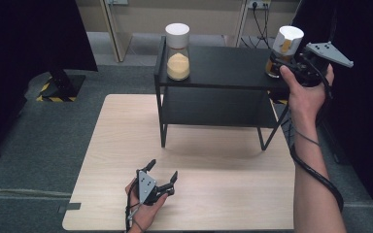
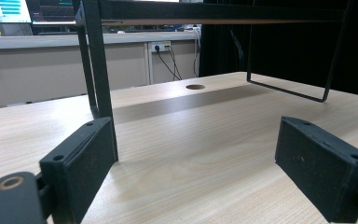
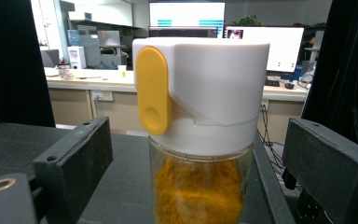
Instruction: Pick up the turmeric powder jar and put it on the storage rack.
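Right gripper (image 3: 196, 154) jaws open around spice jar (image 3: 200, 121) on shelf (image 1: 223, 63), not gripping. Left gripper (image 1: 161, 174) jaws open over bench (image 1: 213, 194).

High view: fixed overhead, person's side, looks forward and down over wooden table (image 1: 199, 194) and black shelf rack (image 1: 218, 68).
Left gripper view: low, just above tabletop (image 2: 205, 154), faces level under rack (image 2: 98, 70) toward far wall.
Right gripper view: at rack-top height, close on spice jar (image 3: 200, 140) with white lid and yellow tab, faces level toward desks and monitors.
Shared: rack in all three views; jar (image 1: 284, 51) in high and right gripper views.
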A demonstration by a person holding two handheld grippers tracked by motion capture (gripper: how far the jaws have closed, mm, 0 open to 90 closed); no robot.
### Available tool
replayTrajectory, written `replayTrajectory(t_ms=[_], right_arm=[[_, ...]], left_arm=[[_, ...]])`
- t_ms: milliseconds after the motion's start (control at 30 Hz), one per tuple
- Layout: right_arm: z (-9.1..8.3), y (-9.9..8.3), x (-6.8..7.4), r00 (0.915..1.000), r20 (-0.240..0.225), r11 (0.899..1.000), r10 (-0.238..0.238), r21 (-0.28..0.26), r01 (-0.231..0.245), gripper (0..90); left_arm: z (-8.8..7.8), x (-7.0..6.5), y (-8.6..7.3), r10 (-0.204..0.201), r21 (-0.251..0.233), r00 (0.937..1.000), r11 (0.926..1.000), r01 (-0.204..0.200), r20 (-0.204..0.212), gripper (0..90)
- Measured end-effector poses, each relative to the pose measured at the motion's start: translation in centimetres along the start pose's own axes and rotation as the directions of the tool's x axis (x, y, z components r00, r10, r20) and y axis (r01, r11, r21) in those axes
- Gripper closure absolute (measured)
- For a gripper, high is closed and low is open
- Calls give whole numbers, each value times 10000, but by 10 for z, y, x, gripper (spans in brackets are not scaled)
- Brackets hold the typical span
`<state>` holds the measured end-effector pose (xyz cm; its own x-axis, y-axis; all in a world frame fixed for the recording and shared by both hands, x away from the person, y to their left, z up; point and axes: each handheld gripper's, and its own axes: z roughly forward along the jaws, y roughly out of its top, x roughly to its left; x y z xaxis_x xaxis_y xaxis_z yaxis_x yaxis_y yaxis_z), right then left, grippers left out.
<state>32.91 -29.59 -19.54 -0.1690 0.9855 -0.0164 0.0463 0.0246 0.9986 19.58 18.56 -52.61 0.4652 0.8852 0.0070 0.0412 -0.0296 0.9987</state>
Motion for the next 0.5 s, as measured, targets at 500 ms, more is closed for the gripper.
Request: replayTrajectory(t_ms=[500], right_arm=[[-17, -17, -4, 9989, -434, 9995, -194, -257, 183, 82]], left_arm=[[0, 0, 0, -10, -1, 10000, 10000, 10, 19, 113]])
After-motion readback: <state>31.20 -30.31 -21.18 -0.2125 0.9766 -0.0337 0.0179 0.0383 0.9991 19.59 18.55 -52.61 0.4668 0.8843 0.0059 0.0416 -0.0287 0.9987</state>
